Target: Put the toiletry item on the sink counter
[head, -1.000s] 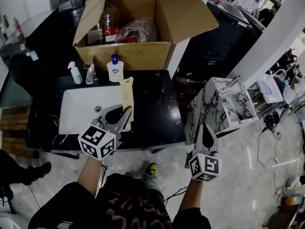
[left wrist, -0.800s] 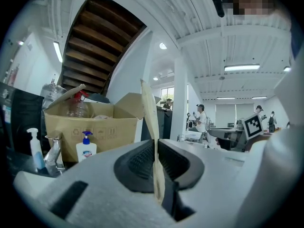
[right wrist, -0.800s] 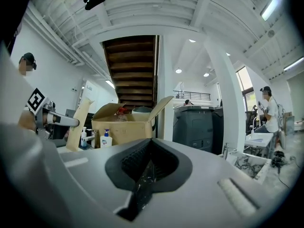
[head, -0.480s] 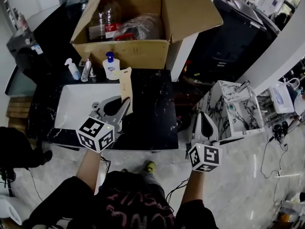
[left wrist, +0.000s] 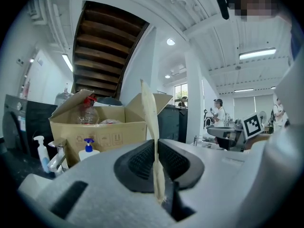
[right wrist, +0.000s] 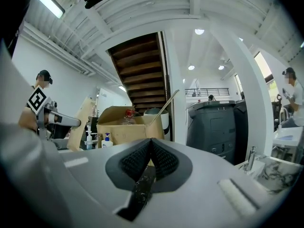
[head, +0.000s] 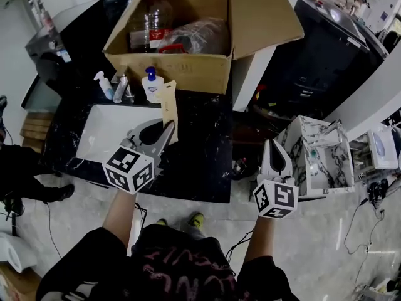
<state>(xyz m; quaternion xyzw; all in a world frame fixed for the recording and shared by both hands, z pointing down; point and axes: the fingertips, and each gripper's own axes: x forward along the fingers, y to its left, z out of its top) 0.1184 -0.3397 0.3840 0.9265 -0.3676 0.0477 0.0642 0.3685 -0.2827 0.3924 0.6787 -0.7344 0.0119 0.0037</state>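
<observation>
My left gripper (head: 165,129) is shut on a flat cream packet (head: 168,108), the toiletry item. The packet sticks up past the jaws over the black marble sink counter (head: 200,149), just right of the white basin (head: 106,137). In the left gripper view the packet (left wrist: 151,137) stands edge-on between the closed pads. My right gripper (head: 274,150) hangs off the counter's right end, above the floor, with its jaws shut and nothing between them (right wrist: 150,148).
An open cardboard box (head: 188,68) with bottles and bags stands at the counter's back. In front of it are a spray bottle (head: 104,85), a faucet (head: 121,88) and a pump bottle (head: 151,85). A small marble-patterned stand (head: 321,157) sits to the right.
The head view has shifted, so counter and box sit a little lower and further right. The left gripper still holds the packet over the counter. The right gripper has drifted slightly right.
</observation>
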